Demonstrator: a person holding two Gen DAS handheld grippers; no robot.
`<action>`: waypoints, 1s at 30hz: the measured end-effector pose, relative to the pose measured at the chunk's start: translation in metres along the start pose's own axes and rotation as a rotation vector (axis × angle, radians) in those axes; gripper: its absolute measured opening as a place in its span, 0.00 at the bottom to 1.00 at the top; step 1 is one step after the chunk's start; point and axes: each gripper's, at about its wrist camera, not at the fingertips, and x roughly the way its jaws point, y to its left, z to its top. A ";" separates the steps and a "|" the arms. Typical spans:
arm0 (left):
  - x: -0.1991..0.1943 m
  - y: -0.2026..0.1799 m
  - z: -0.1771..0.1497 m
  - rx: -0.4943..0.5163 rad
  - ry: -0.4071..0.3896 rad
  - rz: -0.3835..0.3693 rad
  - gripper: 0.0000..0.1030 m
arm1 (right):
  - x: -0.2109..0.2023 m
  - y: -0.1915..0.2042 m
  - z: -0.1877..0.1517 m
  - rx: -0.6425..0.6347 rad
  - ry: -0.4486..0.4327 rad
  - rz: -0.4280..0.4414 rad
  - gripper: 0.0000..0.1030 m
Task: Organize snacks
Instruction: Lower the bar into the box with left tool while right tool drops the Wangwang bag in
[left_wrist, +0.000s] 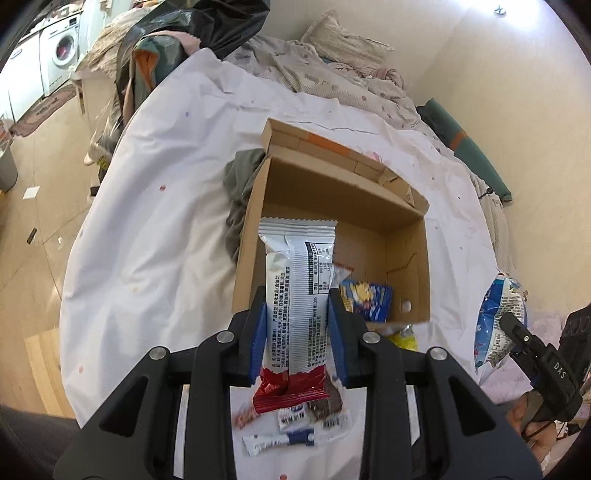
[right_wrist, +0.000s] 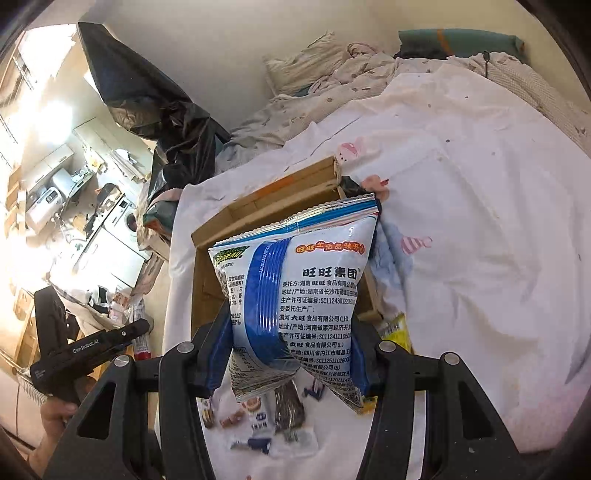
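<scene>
Snack bar (left_wrist: 297, 291), white wrapper with a red lower end, stands upright in the left claw (left_wrist: 297, 332), both blue pads clamped on its sides. It hangs over the near edge of the open box (left_wrist: 332, 206) on the bed (left_wrist: 155, 206). A blue packet (left_wrist: 365, 299) lies inside the box. Small packets (left_wrist: 291, 424) lie on the sheet below the claw.

Right wrist view: the right claw (right_wrist: 291, 354) is clamped on a blue-and-white bag (right_wrist: 295, 295), held above the box (right_wrist: 258, 206). The left claw shows at lower left.
</scene>
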 end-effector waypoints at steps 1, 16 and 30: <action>0.003 -0.003 0.005 0.008 0.000 0.005 0.26 | 0.006 0.001 0.006 -0.002 0.002 0.000 0.53; 0.060 -0.040 0.049 0.159 -0.018 0.085 0.26 | 0.092 0.010 0.038 -0.040 0.045 -0.010 0.53; 0.112 -0.033 0.040 0.199 0.008 0.126 0.26 | 0.145 -0.009 0.027 -0.036 0.128 -0.066 0.54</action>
